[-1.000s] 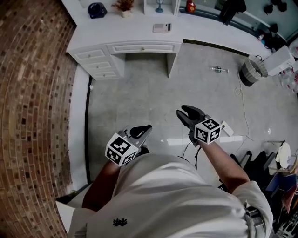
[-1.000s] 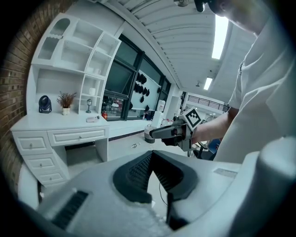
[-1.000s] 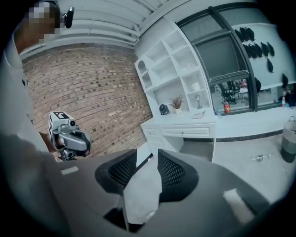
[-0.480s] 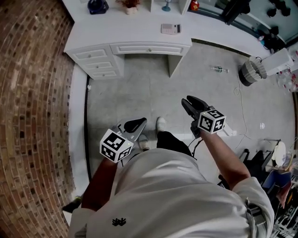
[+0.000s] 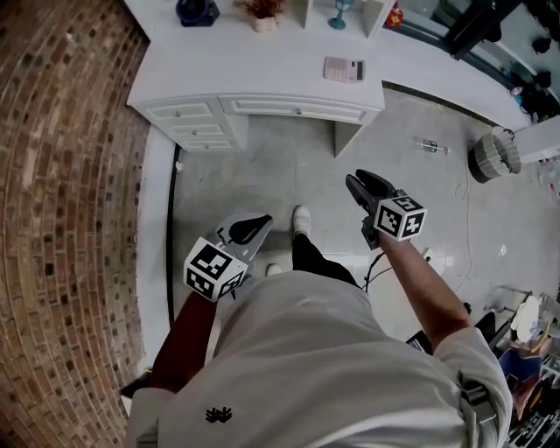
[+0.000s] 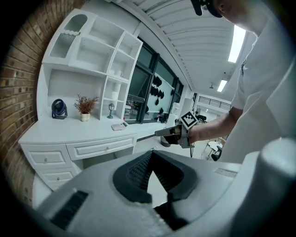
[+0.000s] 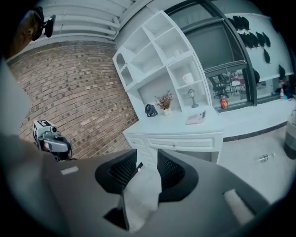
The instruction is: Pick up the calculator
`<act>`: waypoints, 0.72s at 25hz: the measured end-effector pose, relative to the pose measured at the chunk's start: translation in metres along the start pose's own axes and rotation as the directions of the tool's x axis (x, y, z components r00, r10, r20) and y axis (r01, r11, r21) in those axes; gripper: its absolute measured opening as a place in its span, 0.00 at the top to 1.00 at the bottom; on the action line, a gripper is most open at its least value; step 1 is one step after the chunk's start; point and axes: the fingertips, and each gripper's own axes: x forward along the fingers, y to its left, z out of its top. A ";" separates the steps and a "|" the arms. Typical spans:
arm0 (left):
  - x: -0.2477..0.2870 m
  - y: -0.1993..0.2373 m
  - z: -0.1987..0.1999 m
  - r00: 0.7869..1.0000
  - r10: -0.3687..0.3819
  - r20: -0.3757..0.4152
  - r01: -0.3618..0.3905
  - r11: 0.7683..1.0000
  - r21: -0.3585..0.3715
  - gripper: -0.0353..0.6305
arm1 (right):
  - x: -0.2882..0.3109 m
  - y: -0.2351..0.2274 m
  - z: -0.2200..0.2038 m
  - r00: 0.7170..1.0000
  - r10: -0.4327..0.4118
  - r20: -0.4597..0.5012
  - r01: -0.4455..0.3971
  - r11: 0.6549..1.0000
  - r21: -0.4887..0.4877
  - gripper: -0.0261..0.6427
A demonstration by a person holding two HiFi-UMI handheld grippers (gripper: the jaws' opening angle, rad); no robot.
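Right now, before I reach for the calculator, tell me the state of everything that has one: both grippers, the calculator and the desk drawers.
Left gripper: fingers together at the tips, nothing held.
Right gripper: fingers apart, empty.
Calculator: lying flat on the desk, untouched.
Wide drawer: shut.
Side drawers: all shut.

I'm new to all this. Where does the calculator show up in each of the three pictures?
Head view: calculator upper middle, on the white desk.
Left gripper view: calculator left of centre, small, on the desk.
Right gripper view: calculator right of centre, on the desk.
Shared landmark: the potted plant, left of it in every view.
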 end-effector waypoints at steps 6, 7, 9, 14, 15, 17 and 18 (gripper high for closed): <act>0.059 0.040 0.051 0.999 0.007 -0.045 -0.006 0.999 0.032 0.94 | 0.051 -0.061 0.053 1.000 0.014 0.004 -0.014 1.000 -0.014 0.73; 0.070 0.044 0.059 0.999 0.002 -0.051 0.000 0.999 0.035 0.94 | 0.057 -0.073 0.059 1.000 0.010 0.005 -0.010 1.000 -0.012 0.72; 0.090 0.052 0.072 0.998 -0.006 -0.062 0.008 0.999 0.035 0.94 | 0.071 -0.098 0.068 1.000 0.000 0.003 0.000 1.000 -0.002 0.72; 0.137 0.067 0.093 0.995 -0.014 -0.094 0.018 0.999 0.036 0.94 | 0.099 -0.169 0.083 0.999 -0.048 0.016 0.047 0.996 0.070 0.71; 0.144 0.070 0.098 0.995 -0.014 -0.096 0.018 0.999 0.036 0.94 | 0.104 -0.183 0.086 0.998 -0.058 0.019 0.056 0.995 0.087 0.71; 0.157 0.076 0.107 0.995 -0.012 -0.097 0.016 0.999 0.039 0.94 | 0.117 -0.209 0.092 0.997 -0.075 0.026 0.071 0.990 0.119 0.69; 0.162 0.079 0.110 0.995 -0.013 -0.097 0.017 0.999 0.039 0.94 | 0.123 -0.220 0.096 0.996 -0.084 0.029 0.079 0.988 0.136 0.69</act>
